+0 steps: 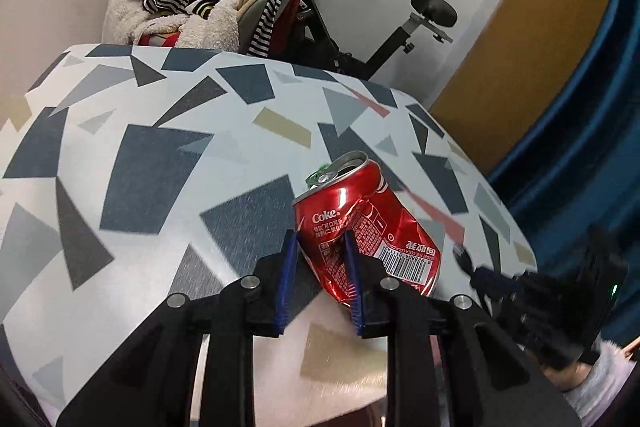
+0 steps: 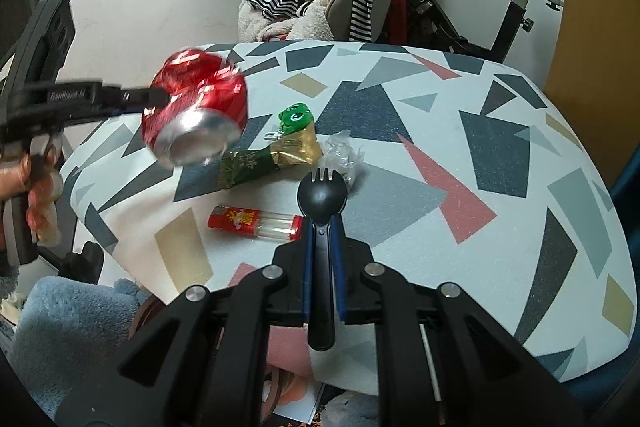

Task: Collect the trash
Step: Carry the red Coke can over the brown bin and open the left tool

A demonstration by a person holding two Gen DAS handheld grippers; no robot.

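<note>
A bench with a geometric-patterned top carries a green-and-gold wrapper, a red lighter and crumpled clear plastic. Above it, the left gripper has its fingers clenched on a crushed red cola can. The right gripper pinches a black spork by its handle.

The can is blurred in the right view. The wrapper is partly hidden behind it. The spork handle is covered by pads.
</note>
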